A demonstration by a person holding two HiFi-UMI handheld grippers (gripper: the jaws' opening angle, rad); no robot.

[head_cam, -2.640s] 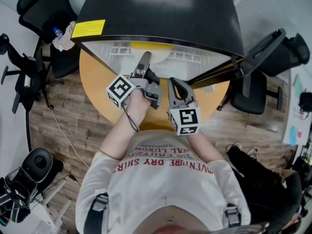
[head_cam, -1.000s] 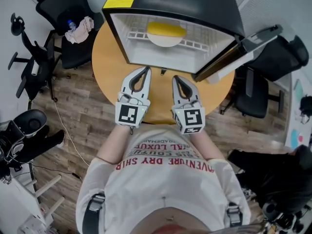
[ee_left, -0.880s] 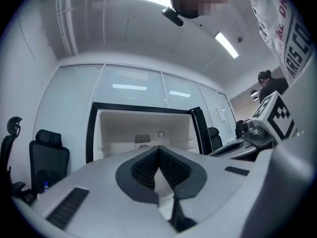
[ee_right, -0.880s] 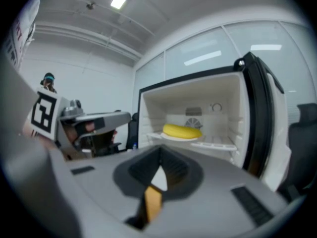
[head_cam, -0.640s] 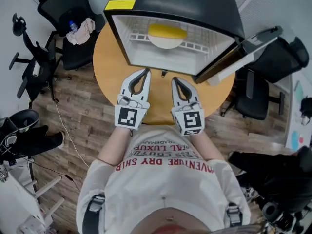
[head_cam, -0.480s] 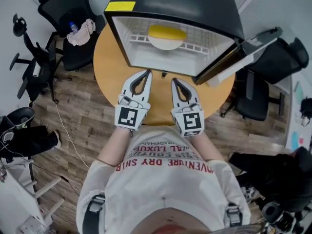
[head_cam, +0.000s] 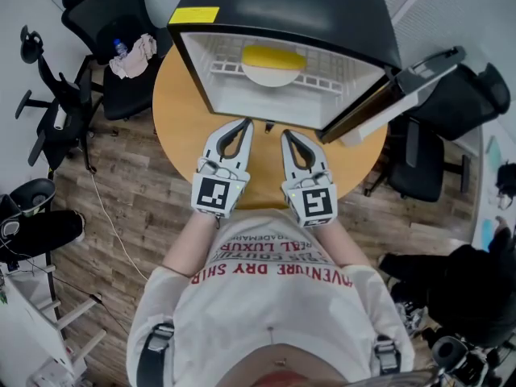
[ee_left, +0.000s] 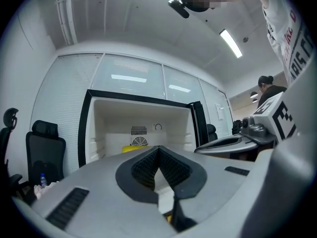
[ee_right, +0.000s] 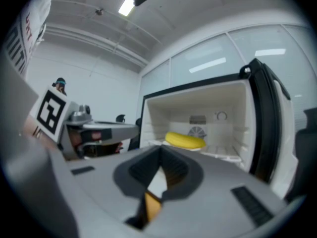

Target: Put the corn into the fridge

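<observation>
Left gripper [ee_left: 159,151] closed, its view half-hides corn [ee_left: 132,148], whole overhead

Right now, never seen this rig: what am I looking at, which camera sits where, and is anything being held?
There is no robot arm here: a person holds a two-jaw gripper in each hand. The top-down picture comes from a camera on the person's head. The other two come from cameras riding on each gripper, looking along its jaws. The left gripper and right gripper point at an open mini fridge that stands on a round wooden table. Its door is swung out to the right. Inside, the yellow corn lies on a white plate on the wire shelf. Both grippers have their jaws together and hold nothing.
</observation>
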